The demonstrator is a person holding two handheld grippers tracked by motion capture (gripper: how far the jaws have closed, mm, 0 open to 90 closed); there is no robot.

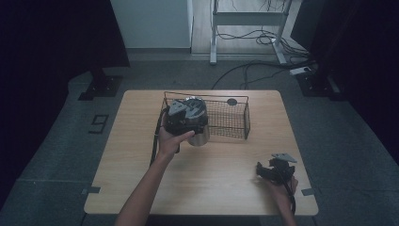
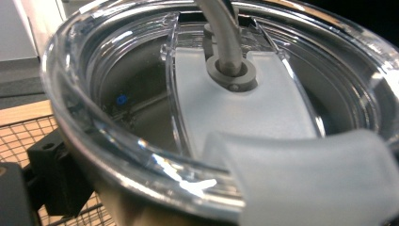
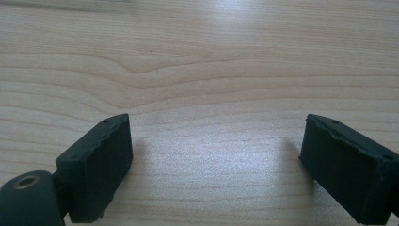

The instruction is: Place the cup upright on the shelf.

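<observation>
A steel tumbler [image 1: 200, 133] with a clear lid [image 2: 141, 103] and a grey straw [image 2: 225, 42] is held at the left end of a black wire basket [image 1: 246, 117]. My left gripper [image 1: 192, 120] is shut on the tumbler just under its lid. One black finger [image 2: 51, 174] shows beside the cup wall, and the other is hidden behind the lid. I cannot tell whether the tumbler stands inside the basket or hangs above it. My right gripper [image 1: 260, 168] [image 3: 216, 155] rests open on the wooden table [image 1: 211, 179] at the front right, with bare wood between its fingers.
The basket sits at the table's back centre, and its mesh [image 2: 23, 132] shows under the tumbler. A round black grommet [image 1: 232, 101] lies behind the basket. Cables [image 1: 254, 70] and desk legs [image 1: 213, 42] are on the floor beyond the table.
</observation>
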